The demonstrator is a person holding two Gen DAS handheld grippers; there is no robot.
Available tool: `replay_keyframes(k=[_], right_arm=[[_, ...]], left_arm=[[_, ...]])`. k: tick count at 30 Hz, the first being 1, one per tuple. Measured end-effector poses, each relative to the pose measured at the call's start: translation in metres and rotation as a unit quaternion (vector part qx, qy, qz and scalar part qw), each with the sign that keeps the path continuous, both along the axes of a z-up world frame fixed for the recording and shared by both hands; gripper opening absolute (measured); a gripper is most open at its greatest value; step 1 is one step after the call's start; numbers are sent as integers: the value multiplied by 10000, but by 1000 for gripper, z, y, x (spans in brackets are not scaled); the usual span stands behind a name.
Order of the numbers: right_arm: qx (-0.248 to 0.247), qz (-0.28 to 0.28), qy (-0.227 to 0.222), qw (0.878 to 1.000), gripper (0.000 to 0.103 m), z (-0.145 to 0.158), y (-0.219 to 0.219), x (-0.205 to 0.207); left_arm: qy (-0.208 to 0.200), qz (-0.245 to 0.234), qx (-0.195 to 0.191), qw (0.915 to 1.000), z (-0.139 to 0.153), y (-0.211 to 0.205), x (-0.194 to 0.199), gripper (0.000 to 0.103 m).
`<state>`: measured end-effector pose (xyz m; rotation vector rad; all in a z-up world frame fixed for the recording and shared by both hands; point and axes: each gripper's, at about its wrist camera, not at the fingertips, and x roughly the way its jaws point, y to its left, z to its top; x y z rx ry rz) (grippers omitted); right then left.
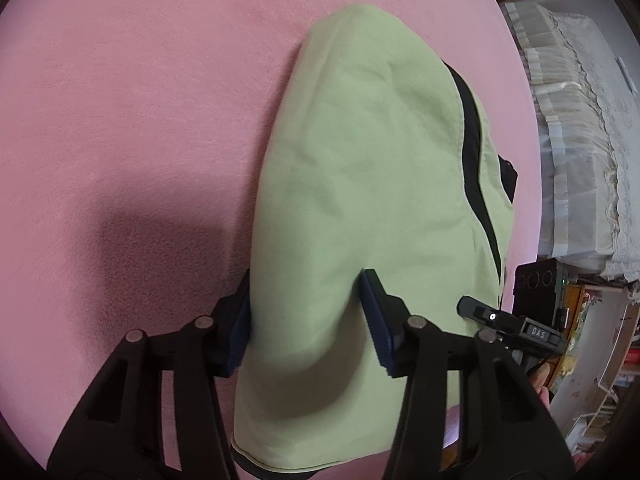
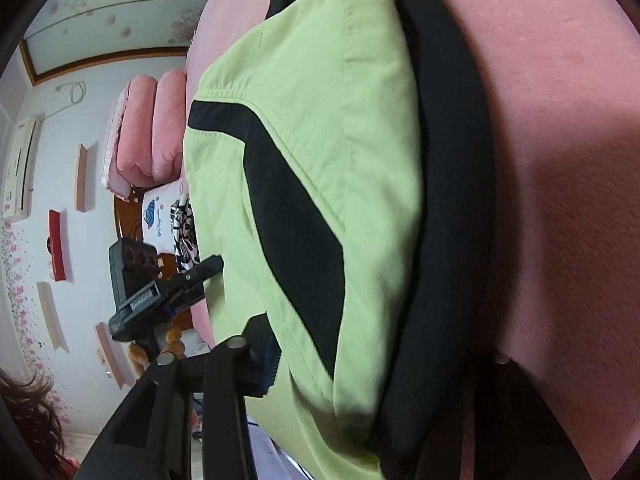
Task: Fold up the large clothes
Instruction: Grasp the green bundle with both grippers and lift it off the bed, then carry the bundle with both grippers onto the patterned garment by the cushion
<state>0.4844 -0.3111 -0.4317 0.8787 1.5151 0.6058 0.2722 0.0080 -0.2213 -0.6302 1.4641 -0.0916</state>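
Your left gripper (image 1: 306, 320) has its jaws spread, with a fold of the one green garment (image 1: 372, 168) bulging between them. Your right gripper (image 2: 372, 368) is half hidden under that cloth, so its jaws cannot be told. The garment stretches toward 12 o'clock across the pink bed (image 1: 140, 100).

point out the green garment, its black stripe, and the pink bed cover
green garment (image 1: 360, 152): left wrist view, middle of the cloth.
black stripe (image 2: 292, 216): right wrist view, mid-band.
pink bed cover (image 1: 140, 100): left wrist view, bare area.
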Motion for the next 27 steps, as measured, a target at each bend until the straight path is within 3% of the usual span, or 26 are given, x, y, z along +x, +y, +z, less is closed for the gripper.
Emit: replay_keyframes(k=[2,5,13,21,27], right_arm=[[-8,96,-221,9997,19,11,4,-1],[-115,184,-503,9985,13,29,8,-4],[-359,498,-898,9941,10,87,23,-21],[-471,841,-1130,9889,9,129,57,-45],[-409,1145,-1356,9833,9,164,117,-57]], left_arm=[[-2,104,55,9999,7,-2,-2,38],[-29,65,217,9997,22,-5,-4,32],[-127,-127,781,9968,70,-23,-10,26],[-195,-152,973,9949,114,-16,-25,21],[-265,-228,1125,9930,159,13,-32,21]])
